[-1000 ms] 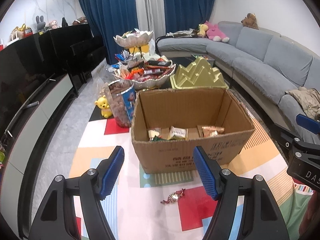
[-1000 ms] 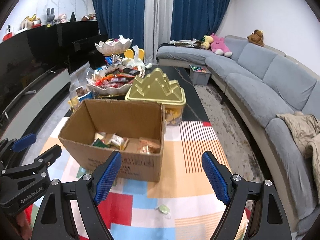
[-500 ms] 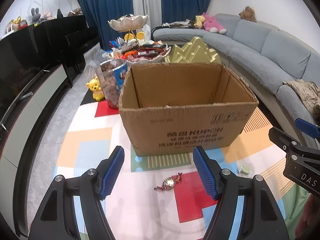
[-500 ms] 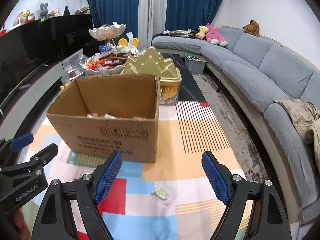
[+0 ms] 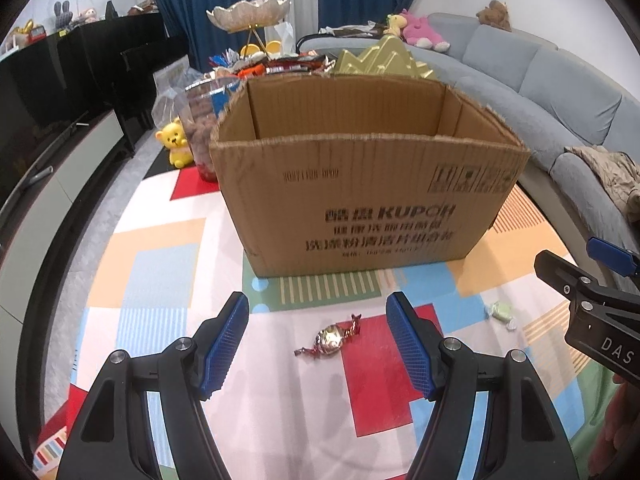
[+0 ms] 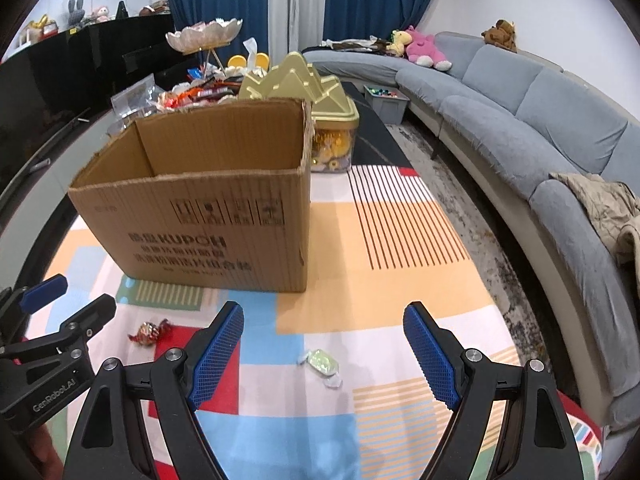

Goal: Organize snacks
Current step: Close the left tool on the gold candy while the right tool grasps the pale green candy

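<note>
A red-and-gold wrapped candy (image 5: 329, 338) lies on the patterned mat, just ahead of my left gripper (image 5: 318, 336), which hangs open above it with nothing between its blue pads. A pale green wrapped candy (image 6: 322, 362) lies on the mat in front of my right gripper (image 6: 323, 344), also open and empty. The same green candy (image 5: 499, 312) shows at the right in the left wrist view, and the red candy (image 6: 147, 331) at the left in the right wrist view. Behind both stands an open cardboard box (image 5: 372, 184); its inside is hidden by the near wall.
Behind the box stand a gold mountain-shaped tin (image 6: 316, 92), a tiered dish piled with snacks (image 5: 256, 28), a jar of nuts (image 5: 200, 120) and a yellow bear toy (image 5: 174, 144). A grey sofa (image 6: 540, 120) curves along the right; a dark TV cabinet (image 5: 48, 92) runs along the left.
Both grippers have sunk toward the mat, so the box now hides its contents and each candy lies closer to the pads. Both stay open.
</note>
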### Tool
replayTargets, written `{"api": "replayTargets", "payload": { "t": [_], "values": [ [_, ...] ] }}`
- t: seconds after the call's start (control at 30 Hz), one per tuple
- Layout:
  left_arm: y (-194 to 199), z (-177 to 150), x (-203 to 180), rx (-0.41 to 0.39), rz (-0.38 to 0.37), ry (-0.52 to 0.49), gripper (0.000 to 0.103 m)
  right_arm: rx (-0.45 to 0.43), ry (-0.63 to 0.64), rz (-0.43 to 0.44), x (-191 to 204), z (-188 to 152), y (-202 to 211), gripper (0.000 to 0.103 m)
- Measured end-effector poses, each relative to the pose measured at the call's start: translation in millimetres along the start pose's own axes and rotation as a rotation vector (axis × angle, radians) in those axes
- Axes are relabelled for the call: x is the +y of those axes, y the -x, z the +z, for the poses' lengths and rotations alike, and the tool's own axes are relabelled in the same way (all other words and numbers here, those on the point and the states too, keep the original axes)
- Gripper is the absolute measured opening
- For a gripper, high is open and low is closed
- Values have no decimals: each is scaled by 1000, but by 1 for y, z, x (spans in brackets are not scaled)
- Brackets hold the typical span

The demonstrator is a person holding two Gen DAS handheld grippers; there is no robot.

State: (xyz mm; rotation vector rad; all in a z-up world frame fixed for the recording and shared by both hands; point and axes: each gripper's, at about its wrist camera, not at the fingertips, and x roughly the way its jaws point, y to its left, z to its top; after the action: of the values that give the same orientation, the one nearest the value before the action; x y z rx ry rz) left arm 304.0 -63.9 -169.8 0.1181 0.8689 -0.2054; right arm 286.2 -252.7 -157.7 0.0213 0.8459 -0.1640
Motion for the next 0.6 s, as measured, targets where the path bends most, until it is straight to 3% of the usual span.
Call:
{"api": "replayTargets", "payload": {
  "t": [0.6],
  "values": [
    [-43,-25,-4,75,-16,-9,70,91,-5,-8,-2,-26,-42,83]
  ]
}}
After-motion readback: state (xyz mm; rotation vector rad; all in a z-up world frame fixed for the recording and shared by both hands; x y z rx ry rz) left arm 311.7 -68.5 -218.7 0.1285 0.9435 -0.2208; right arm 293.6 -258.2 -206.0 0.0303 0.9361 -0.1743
